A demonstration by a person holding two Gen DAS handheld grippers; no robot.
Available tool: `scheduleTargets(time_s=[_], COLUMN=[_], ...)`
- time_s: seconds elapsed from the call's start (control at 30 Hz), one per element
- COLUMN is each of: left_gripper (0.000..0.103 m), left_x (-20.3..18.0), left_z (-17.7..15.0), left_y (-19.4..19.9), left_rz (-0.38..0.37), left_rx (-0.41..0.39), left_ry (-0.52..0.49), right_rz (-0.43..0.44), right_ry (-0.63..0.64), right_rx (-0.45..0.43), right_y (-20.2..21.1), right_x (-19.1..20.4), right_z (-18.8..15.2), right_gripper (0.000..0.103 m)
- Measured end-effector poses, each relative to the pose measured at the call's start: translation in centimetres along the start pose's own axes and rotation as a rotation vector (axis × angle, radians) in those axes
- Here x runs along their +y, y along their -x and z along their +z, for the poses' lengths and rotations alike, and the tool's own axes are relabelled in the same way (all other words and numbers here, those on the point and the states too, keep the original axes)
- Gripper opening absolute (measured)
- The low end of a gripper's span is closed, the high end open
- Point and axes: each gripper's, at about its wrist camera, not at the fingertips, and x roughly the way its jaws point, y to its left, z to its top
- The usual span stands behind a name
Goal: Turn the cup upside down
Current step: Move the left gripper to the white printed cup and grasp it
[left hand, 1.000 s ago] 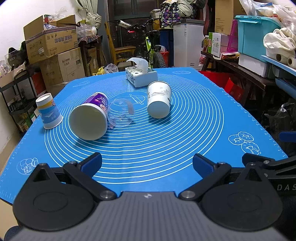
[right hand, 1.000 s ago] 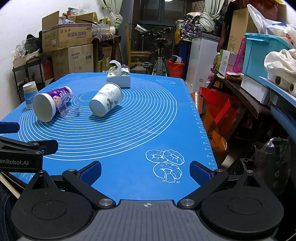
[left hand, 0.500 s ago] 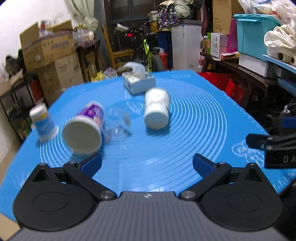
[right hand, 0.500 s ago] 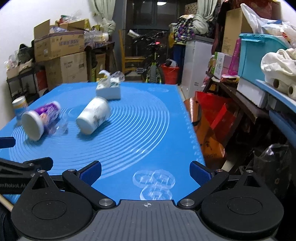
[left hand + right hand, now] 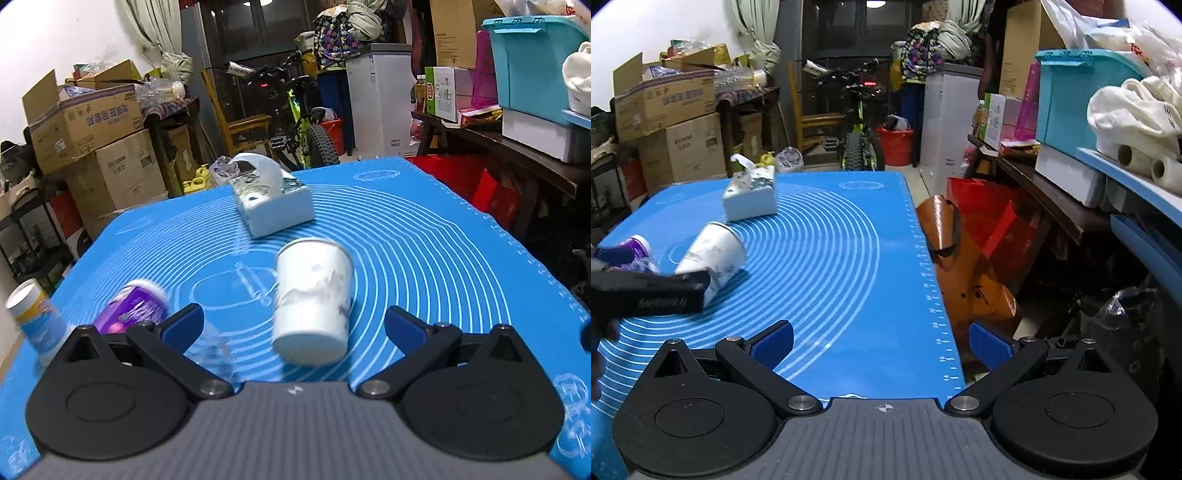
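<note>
1. The white cup [image 5: 312,301] lies on its side on the blue mat [image 5: 424,258] that covers the counter, its closed base turned toward the left tongs [image 5: 293,328] and its open mouth pointing away toward the tissue box [image 5: 273,206].
2. The left tongs hang just short of that cup with their blue-padded jaws spread wide, one on each side of the cup's base, touching nothing.
3. Left of the white cup, a purple cup [image 5: 135,310] also lies on its side, partly hidden behind the left jaw; something clear and blurred sits beside it, and I cannot tell its shape.
4. Further left of the white cup, at the mat's edge, a small pale-blue and yellow cup [image 5: 35,317] stands with its wider end down.
5. The right tongs [image 5: 881,345] hover over the mat's near right edge, well to the right of the white cup [image 5: 713,256], jaws spread wide and empty.
6. From the right wrist view, the dark body of the left tongs [image 5: 646,299] overlaps the cup's base.
</note>
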Motion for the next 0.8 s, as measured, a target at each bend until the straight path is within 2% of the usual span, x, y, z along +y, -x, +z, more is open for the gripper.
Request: scheduleTargets(time_s=[0.33,0.37,0.4,0.47,0.5,0.53,0.6,0.8], left_gripper=[0.101,0.097,0.087,0.083,0.078,0.069,0.061,0.058], left_x=[-1.6,-1.7,-1.6,-1.3,-1.1,-0.8,-0.6,-0.9], left_z=[0.9,0.8,0.7,0.7,0.7,0.8,0.9,0.9], left_y=[-5.0,-5.4,-5.9,-6.2,-6.2,-6.2,-5.9,-4.3], left_rz=[-0.039,-0.040,-0.039,-0.046,-0.059,-0.081,-0.117,-0.099], left_rx=[0.094,0.108,0.131,0.144,0.156,0.162,0.180,0.175], left_ry=[-0.013,-0.014,-0.010,0.034,0.053,0.072,0.094,0.076], right_rz=[-0.010,-0.010,-0.010,-0.012,-0.013,-0.014,-0.013,-0.006], right_ry=[-0.018,-0.019,-0.020,-0.022,-0.023,-0.024,-0.027,-0.021], right_rx=[0.016,0.012,0.009,0.006,0.005,0.005,0.006,0.003], right_y=[-1.1,-1.0,-1.0,-0.9,-0.9,-0.9,-1.0,-0.5], right_x=[-0.8,-0.9,-0.9,-1.0,-1.0,-1.0,-1.0,-0.5], right_z=[-0.3,-0.3,-0.3,-0.2,-0.2,-0.2,-0.2,-0.3], right_gripper=[0.101,0.101,0.101,0.101,0.101,0.101,0.101,0.101])
